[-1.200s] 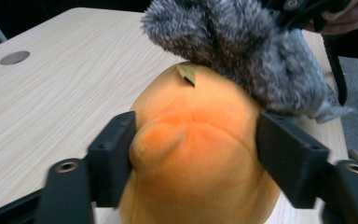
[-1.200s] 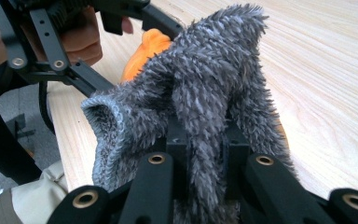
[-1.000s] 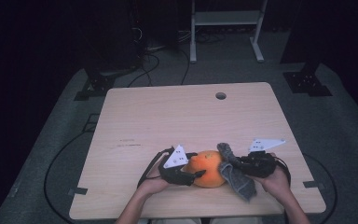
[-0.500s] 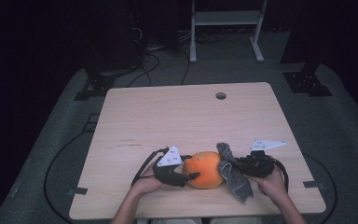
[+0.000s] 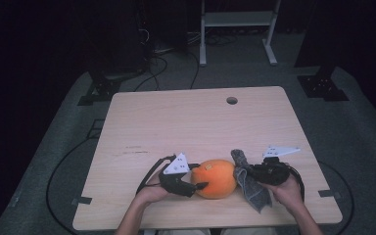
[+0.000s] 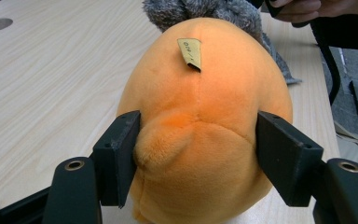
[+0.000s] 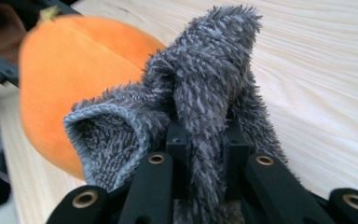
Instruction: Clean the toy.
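Observation:
A round orange plush (image 5: 215, 178) lies near the table's front edge. My left gripper (image 5: 198, 183) has it from the left. In the left gripper view both pads press into the orange plush (image 6: 205, 116), and the left pad (image 6: 121, 154) dents it. A small tag (image 6: 189, 53) sticks up from its top seam. My right gripper (image 5: 252, 171) is shut on a fluffy grey cloth (image 5: 249, 188) that touches the plush's right side. In the right gripper view the grey cloth (image 7: 205, 79) stands up pinched between the jaws of that gripper (image 7: 205, 140), with the orange plush (image 7: 74, 70) behind it.
The wooden table (image 5: 186, 122) has a round hole (image 5: 232, 100) near its far edge. Cables (image 5: 58, 166) loop over the grey floor on the left. A white frame (image 5: 235, 19) stands behind the table. Both forearms enter over the front edge.
The left gripper has shifted slightly to the left at the plush. The right hand and the cloth stay where they were.

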`<state>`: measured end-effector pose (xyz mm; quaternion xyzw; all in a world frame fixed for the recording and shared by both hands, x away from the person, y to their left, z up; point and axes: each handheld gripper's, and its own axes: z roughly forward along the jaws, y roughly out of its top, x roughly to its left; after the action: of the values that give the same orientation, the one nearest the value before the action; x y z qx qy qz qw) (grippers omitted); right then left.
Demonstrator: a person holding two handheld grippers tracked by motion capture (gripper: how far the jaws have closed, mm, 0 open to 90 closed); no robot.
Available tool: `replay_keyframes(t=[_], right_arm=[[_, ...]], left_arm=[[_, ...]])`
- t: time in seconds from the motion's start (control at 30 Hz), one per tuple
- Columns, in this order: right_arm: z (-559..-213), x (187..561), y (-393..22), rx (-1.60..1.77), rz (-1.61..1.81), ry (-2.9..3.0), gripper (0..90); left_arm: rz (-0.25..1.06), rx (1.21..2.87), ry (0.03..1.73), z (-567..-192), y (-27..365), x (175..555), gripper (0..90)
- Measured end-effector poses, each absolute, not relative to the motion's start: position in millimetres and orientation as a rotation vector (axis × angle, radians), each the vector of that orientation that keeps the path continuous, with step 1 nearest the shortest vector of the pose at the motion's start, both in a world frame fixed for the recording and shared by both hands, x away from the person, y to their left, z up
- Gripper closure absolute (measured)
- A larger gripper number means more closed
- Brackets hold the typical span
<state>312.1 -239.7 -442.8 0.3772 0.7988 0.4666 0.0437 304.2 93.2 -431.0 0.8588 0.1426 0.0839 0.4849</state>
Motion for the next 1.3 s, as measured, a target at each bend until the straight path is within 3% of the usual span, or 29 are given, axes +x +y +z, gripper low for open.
replay_keyframes(t=[0.2,0.43,0.7,0.93,1.07,1.3], right_arm=[[-425.6,304.4,-240.9,1.111,1.537,2.362,77.1],[-441.4,308.9,-233.7,1.145,1.397,2.414,77.3],[-411.0,295.1,-220.4,0.984,1.610,2.366,77.2],[-441.8,305.4,-239.1,1.114,1.373,2.427,77.1],[-420.3,301.0,-242.8,1.064,1.513,2.364,77.2],[-387.0,285.4,-212.7,0.861,1.641,2.357,77.1]], left_arm=[[0.200,2.087,0.348,-431.9,93.2,304.5,32.7],[0.193,2.088,0.351,-432.6,94.8,304.9,31.5],[0.206,2.090,0.332,-433.4,91.8,303.8,30.6],[0.200,2.081,0.331,-434.1,93.2,303.9,29.4],[0.201,2.080,0.330,-434.6,91.2,303.7,28.5],[0.214,2.072,0.324,-434.3,82.2,301.4,27.5]])
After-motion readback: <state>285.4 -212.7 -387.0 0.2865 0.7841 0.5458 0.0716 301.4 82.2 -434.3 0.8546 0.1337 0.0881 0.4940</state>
